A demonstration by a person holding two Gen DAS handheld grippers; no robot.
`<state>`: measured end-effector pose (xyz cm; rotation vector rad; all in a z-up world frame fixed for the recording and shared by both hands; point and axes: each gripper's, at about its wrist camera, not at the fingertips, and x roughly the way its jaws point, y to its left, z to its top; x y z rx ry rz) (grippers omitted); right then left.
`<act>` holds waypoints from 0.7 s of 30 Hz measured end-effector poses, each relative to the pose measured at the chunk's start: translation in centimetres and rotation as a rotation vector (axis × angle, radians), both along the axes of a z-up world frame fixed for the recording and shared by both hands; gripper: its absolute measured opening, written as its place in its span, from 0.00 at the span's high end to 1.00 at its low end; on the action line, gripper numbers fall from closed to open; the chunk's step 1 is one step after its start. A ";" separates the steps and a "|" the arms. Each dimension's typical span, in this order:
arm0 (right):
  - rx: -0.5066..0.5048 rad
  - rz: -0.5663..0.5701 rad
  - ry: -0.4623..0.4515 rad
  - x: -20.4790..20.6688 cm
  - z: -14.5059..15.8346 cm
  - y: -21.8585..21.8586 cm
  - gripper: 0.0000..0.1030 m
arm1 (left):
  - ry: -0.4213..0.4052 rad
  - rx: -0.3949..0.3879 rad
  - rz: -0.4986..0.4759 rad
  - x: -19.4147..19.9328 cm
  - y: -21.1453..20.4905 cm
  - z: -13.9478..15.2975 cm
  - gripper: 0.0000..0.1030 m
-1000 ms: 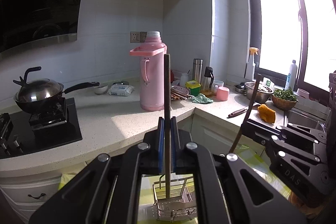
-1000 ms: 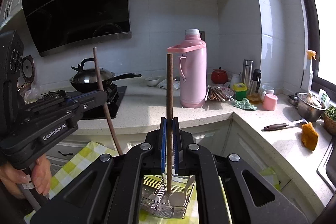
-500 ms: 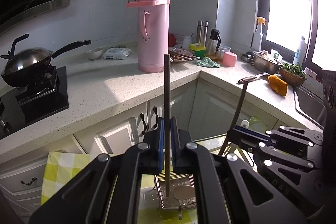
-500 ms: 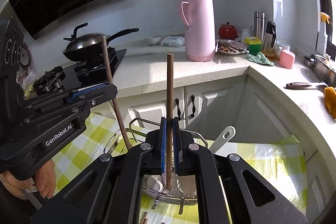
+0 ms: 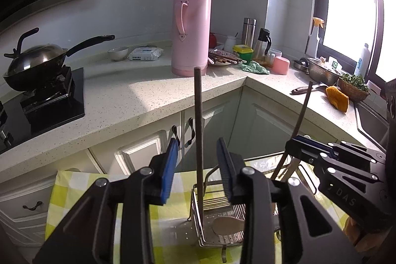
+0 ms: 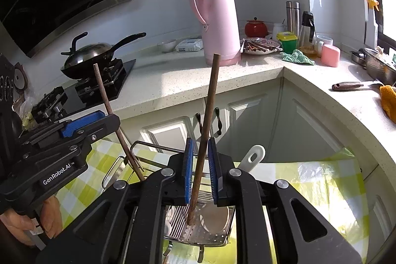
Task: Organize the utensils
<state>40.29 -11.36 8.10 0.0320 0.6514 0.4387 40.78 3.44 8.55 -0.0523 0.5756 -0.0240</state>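
A steel wire utensil rack [image 5: 217,234] stands on a yellow checked cloth, with a white spoon [image 5: 229,224] in it. My left gripper [image 5: 198,172] is open; a dark chopstick [image 5: 198,130] stands free between its pads with its tip in the rack. My right gripper [image 6: 199,165] has its jaws slightly apart around a brown chopstick [image 6: 206,125] that leans right, its tip resting in the rack [image 6: 198,227]. The white spoon [image 6: 250,157] pokes up behind it. Each gripper shows in the other's view, the right one [image 5: 321,160] and the left one [image 6: 81,128].
The speckled counter [image 5: 148,90] wraps around the corner with a wok [image 5: 37,61] on the stove, a pink thermos [image 5: 190,31], a plate of chopsticks [image 6: 259,45], flasks, a pink cup and a knife [image 6: 354,85]. White cabinets [image 5: 153,147] stand behind the cloth [image 5: 74,187].
Both grippers have tilted down and lowered their chopsticks into the rack. The left gripper has opened wide and let go; the right jaws have loosened and its chopstick now leans.
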 end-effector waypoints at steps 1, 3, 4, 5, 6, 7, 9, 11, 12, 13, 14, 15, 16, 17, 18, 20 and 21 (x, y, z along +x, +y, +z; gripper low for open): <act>0.009 -0.006 -0.005 -0.1 0.1 -0.3 0.78 | -0.001 -0.006 0.002 -0.1 0.2 0.1 0.69; 0.034 -0.012 -0.026 -0.4 0.4 -0.8 0.69 | -0.011 -0.017 0.011 -0.5 0.5 0.2 0.65; 0.046 -0.013 -0.035 -0.6 0.7 -1.1 0.69 | -0.019 -0.021 0.021 -0.8 0.7 0.4 0.57; 0.054 -0.017 -0.042 -0.9 0.9 -1.4 0.69 | -0.029 -0.026 0.032 -1.2 0.9 0.5 0.53; 0.060 -0.023 -0.046 -1.0 1.1 -1.6 0.69 | -0.038 -0.031 0.042 -1.6 1.1 0.7 0.48; 0.065 -0.026 -0.052 -1.4 1.5 -1.9 0.69 | -0.046 -0.033 0.052 -2.1 1.4 0.9 0.46; 0.071 -0.037 -0.075 -2.4 2.1 -2.5 0.69 | -0.069 -0.033 0.073 -3.6 1.9 1.2 0.38; 0.082 -0.054 -0.104 -3.9 2.7 -3.3 0.69 | -0.102 -0.033 0.110 -5.7 2.4 1.5 0.27; 0.092 -0.060 -0.113 -4.6 2.8 -3.7 0.69 | -0.118 -0.036 0.131 -6.9 2.7 1.5 0.23; 0.104 -0.064 -0.120 -5.5 2.9 -4.2 0.69 | -0.132 -0.041 0.150 -8.1 3.1 1.5 0.20; 0.112 -0.068 -0.126 -6.3 2.9 -4.6 0.69 | -0.142 -0.046 0.166 -9.4 3.4 1.4 0.20; 0.119 -0.071 -0.134 -7.3 2.8 -5.1 0.69 | -0.150 -0.049 0.180 -10.6 3.6 1.3 0.17; 0.124 -0.075 -0.139 -8.3 2.6 -5.5 0.69 | -0.157 -0.047 0.196 -12.0 3.8 1.1 0.15; 0.128 -0.078 -0.140 -9.2 2.4 -5.9 0.69 | -0.159 -0.041 0.210 -13.2 3.9 0.7 0.15; 0.130 -0.083 -0.139 -10.1 2.0 -6.3 0.69 | -0.156 -0.035 0.219 -14.4 3.9 0.4 0.15; 0.128 -0.096 -0.132 -11.9 1.1 -6.9 0.69 | -0.140 -0.024 0.231 -16.6 3.8 -0.5 0.14; 0.126 -0.100 -0.127 -12.8 0.6 -7.3 0.69 | -0.131 -0.022 0.232 -17.6 3.7 -1.1 0.14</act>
